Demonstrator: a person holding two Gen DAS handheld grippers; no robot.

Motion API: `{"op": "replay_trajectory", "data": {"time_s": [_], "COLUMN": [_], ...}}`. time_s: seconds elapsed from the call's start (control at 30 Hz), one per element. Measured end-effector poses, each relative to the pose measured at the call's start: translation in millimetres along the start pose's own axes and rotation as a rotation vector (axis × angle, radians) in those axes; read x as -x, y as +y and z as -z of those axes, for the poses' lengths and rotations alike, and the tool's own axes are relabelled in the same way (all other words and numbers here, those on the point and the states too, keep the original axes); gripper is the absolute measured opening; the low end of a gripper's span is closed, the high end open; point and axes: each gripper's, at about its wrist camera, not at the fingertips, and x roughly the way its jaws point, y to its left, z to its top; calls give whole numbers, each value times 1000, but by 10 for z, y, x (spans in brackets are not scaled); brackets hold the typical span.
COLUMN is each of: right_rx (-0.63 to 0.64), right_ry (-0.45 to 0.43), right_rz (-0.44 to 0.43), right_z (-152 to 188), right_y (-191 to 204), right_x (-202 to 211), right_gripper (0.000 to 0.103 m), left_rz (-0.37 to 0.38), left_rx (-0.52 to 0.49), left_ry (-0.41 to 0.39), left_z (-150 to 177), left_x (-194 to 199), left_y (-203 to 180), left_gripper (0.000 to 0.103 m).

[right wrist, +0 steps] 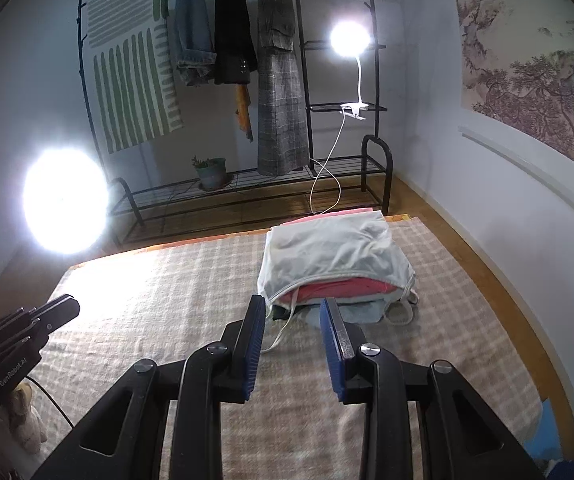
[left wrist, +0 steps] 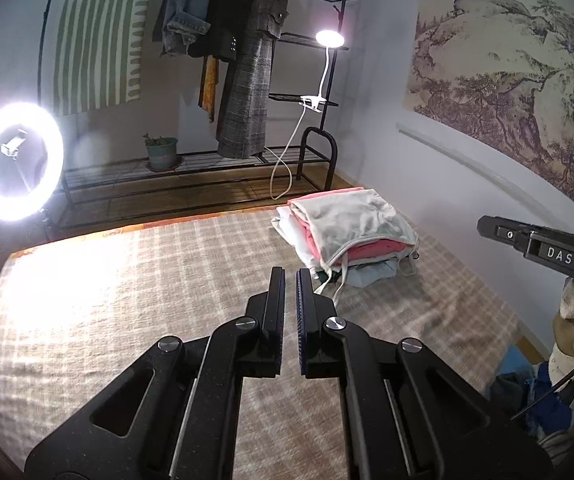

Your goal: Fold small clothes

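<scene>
A stack of folded small clothes lies at the far right of the plaid-covered surface. A pale grey garment is on top, with pink and light blue pieces under it and white straps trailing at the front. My left gripper hovers over the plaid cover just left of the stack, shut and empty. In the right wrist view the stack sits straight ahead. My right gripper is open in front of it, with nothing between its blue pads. Each view also catches the other gripper at its edge, the right gripper and the left gripper.
A bright ring light stands at the left. A black clothes rack with hanging coats, a clip lamp and a plant pot lines the far wall. Soft toys sit low right. A wall runs along the right.
</scene>
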Motion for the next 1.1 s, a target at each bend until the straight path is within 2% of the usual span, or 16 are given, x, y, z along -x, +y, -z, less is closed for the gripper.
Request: {"op": "replay_trajectory", "data": {"time_s": [0.17,0.3,0.37,0.4,0.43,0.47,0.53,0.63,0.67,0.73,0.77,0.93,1.03,1.1], "right_rx": [-23,-32,-25,-20,-14,-7,8,15,15,14,14,30,23,21], "right_ry": [-42,-41,-46,-51,-57,-64,-79,-100,-105,-116,-125,-171,-196,-205], "right_rz": [27,38,55,63,72,85,104,119,122,128,133,159,158,157], "right_z": [197,319,368,390,400,410,419,425,426,431,434,420,422,427], "right_y": [120,173,214,231,250,269,309,364,375,400,415,469,464,458], "right_x": [109,76,52,49,43,41,45,59,60,69,77,126,163,180], "right_gripper": [38,43,52,55,60,62,65,77,80,86,89,96,102,103], "left_rz": [-6,-4,-9,-12,-11,-10,-12,-19,-20,-19,-20,-35,-35,-38], "left_rx": [5,4,-1,-3,-4,-2,-5,-25,-28,-25,-25,-45,-50,-62], "left_ry": [-12,-7,-10,-12,-15,-20,-25,-26,-24,-24,-24,-38,-46,-45], "left_z": [189,251,277,286,297,315,337,368,380,399,409,436,448,460], "left_x": [119,151,173,179,189,202,214,212,207,204,203,224,238,233], "left_y": [69,107,120,119,126,128,129,109,104,99,95,75,51,24], "left_gripper": [3,3,6,19,35,40,42,45,48,61,63,75,79,80]}}
